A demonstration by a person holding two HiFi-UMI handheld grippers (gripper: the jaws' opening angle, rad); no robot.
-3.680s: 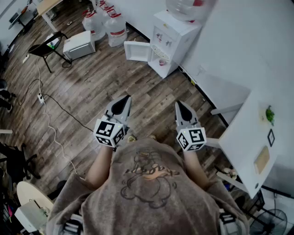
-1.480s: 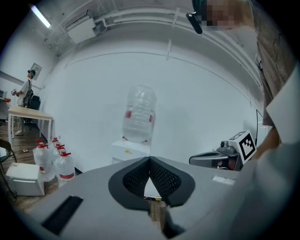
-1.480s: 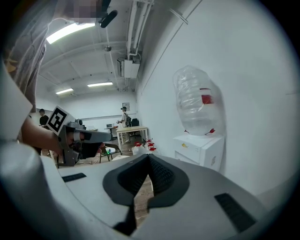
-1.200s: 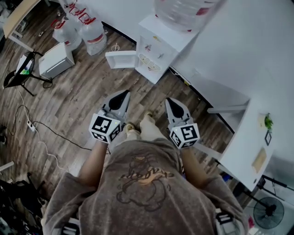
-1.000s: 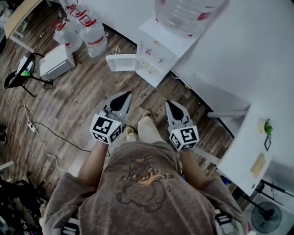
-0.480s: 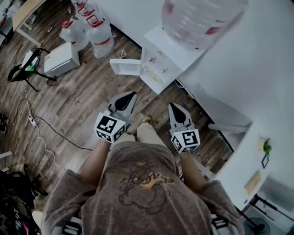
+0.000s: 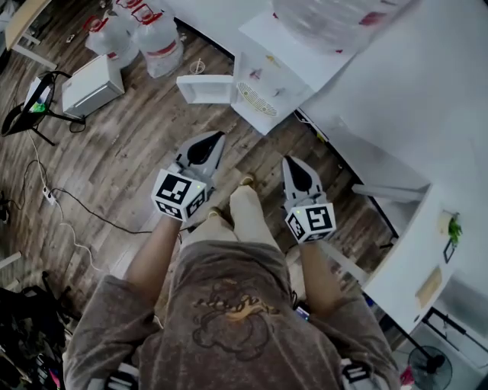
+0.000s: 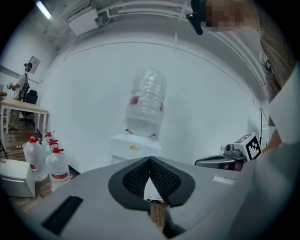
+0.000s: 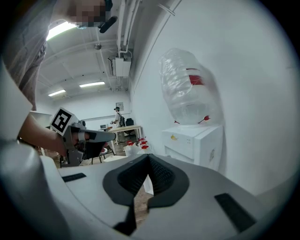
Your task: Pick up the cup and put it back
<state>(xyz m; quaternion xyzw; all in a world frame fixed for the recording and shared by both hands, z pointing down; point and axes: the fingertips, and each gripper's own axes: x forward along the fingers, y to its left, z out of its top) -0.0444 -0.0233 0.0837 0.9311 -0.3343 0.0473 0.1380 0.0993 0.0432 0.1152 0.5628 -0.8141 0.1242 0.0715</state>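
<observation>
I see no cup in any view. A white water dispenser (image 7: 274,84) with a clear bottle (image 7: 335,19) on top stands against the wall ahead, its lower door (image 7: 206,87) swung open. My left gripper (image 7: 216,139) and right gripper (image 7: 293,161) are held side by side at waist height, pointing at the dispenser from a short way off. Both are shut with nothing between the pads. The left gripper view shows its closed jaws (image 8: 150,159) below the dispenser (image 8: 133,147). The right gripper view shows the right gripper's closed jaws (image 9: 148,156) left of the dispenser (image 9: 194,140).
Several full water jugs (image 7: 156,42) stand on the wooden floor left of the dispenser, beside a white box (image 7: 91,84) and a black chair (image 7: 30,114). A cable (image 7: 76,206) runs across the floor. A white table (image 7: 415,251) is at the right. A person (image 9: 117,117) stands far off.
The dispenser has come closer and now sits higher in the head view as the person walks toward it. Both grippers stay shut and level in front of the body.
</observation>
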